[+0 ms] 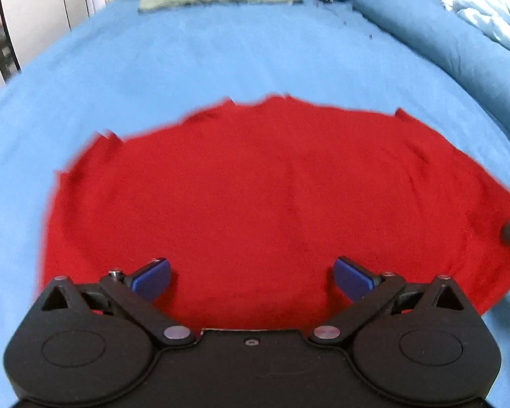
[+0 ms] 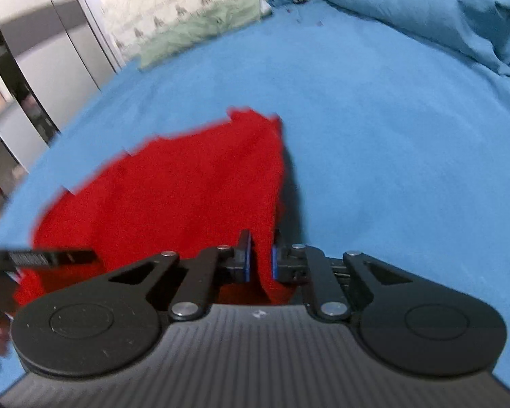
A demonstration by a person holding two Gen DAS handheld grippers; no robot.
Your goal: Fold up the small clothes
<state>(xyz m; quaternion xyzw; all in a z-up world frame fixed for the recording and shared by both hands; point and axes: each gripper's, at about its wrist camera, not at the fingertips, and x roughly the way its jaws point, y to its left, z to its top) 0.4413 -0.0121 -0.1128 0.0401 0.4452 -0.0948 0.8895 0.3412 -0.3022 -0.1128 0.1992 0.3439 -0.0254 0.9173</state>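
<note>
Pinching the red garment (image 2: 173,197) edge in our right gripper (image 2: 261,258) jaws, our left gripper (image 1: 252,277) jaws spread above its flat middle, on the blue bed (image 1: 221,54)

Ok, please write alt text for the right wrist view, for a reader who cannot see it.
The right gripper is shut on a raised edge of a red knitted garment that lies on a blue bed sheet. A pale green folded cloth lies at the far end.

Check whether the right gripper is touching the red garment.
Touching. In the right wrist view the right gripper has its jaws closed on a raised ridge of the red garment, blue pads pressing the cloth from both sides.
</note>
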